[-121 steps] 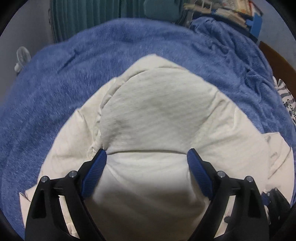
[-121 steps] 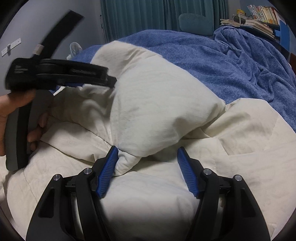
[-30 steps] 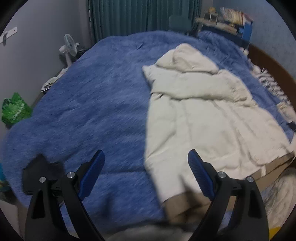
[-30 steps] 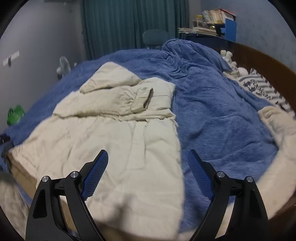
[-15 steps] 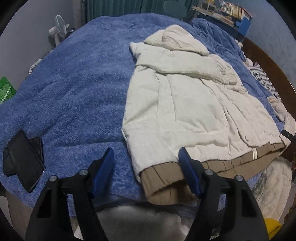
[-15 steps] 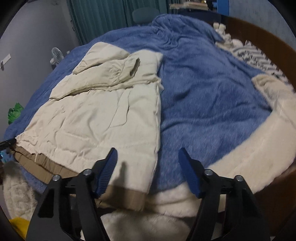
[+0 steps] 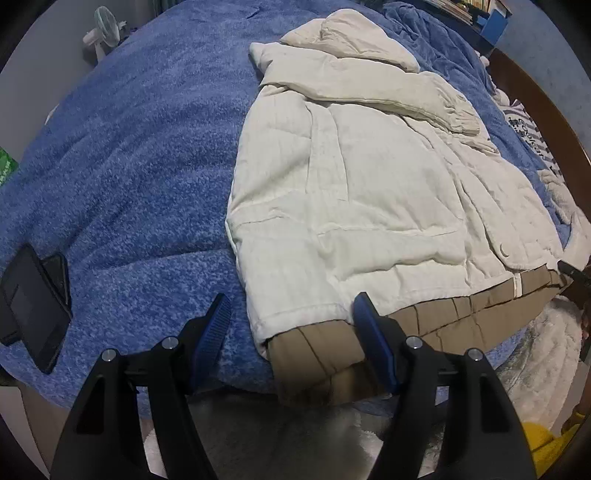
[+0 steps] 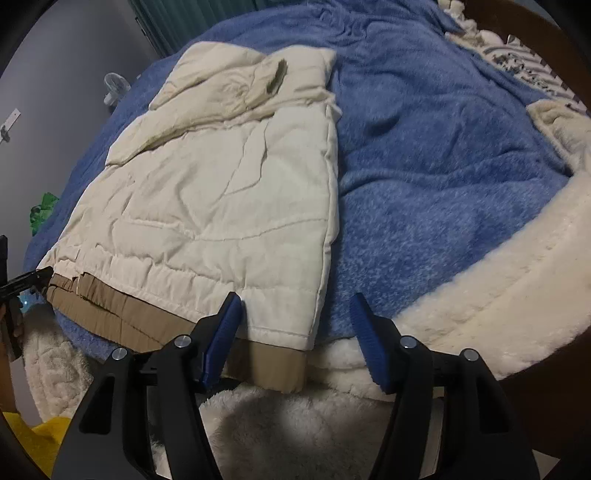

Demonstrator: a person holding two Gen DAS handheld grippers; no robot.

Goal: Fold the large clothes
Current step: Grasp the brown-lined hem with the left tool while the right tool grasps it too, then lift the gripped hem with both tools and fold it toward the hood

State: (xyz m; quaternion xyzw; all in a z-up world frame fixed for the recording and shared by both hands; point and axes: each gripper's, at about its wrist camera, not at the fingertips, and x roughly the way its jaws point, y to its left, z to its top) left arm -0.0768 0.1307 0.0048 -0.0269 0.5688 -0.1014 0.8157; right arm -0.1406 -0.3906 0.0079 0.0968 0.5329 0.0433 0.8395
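A cream padded jacket [image 7: 369,192] lies flat on a blue fleece blanket [image 7: 129,147], sleeves folded across its top, hood at the far end, tan lining showing at the near hem [image 7: 317,354]. It also shows in the right wrist view [image 8: 221,199]. My left gripper [image 7: 291,339] is open, its fingers either side of the hem's left corner. My right gripper [image 8: 295,336] is open, straddling the hem's right corner [image 8: 280,332]. Neither holds anything.
Two dark phones [image 7: 33,299] lie on the blanket at the left. A white fluffy blanket [image 8: 517,288] edges the bed at the right and hangs below the hem. A fan [image 7: 105,33] stands far left. A brown headboard [image 7: 546,110] runs along the right.
Both grippers have moved down and closer to the jacket's near hem, each now framing one bottom corner. The jacket lies as before. Both grippers remain open.
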